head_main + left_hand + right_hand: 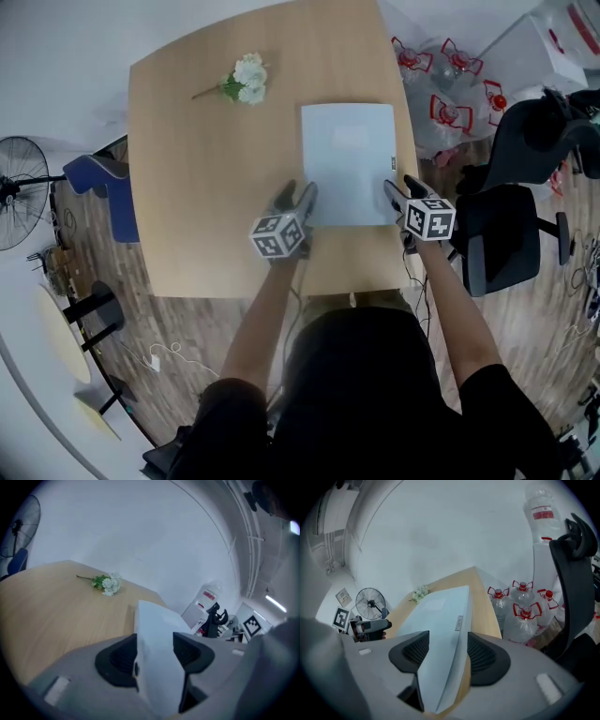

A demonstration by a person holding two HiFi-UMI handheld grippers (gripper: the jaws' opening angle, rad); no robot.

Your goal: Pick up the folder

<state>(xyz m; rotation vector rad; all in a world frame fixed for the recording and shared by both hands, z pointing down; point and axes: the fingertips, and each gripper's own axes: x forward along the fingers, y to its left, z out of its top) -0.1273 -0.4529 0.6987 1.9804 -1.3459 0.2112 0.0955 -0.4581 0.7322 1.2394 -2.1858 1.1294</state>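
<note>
A pale blue folder (347,159) lies flat on the wooden table (206,187), right of its middle. My left gripper (298,195) is at the folder's near left corner and my right gripper (401,186) at its near right corner. In the left gripper view the folder (157,634) runs between the open jaws of the left gripper (154,654). In the right gripper view the folder's edge (440,620) lies between the spread jaws of the right gripper (447,654), with a gap on each side. Neither pair of pads presses on it.
A sprig of white flowers (246,80) lies at the table's far side. Water bottles with red handles (450,84) and a black office chair (511,234) stand to the right. A blue chair (108,187) and a fan (19,187) are on the left.
</note>
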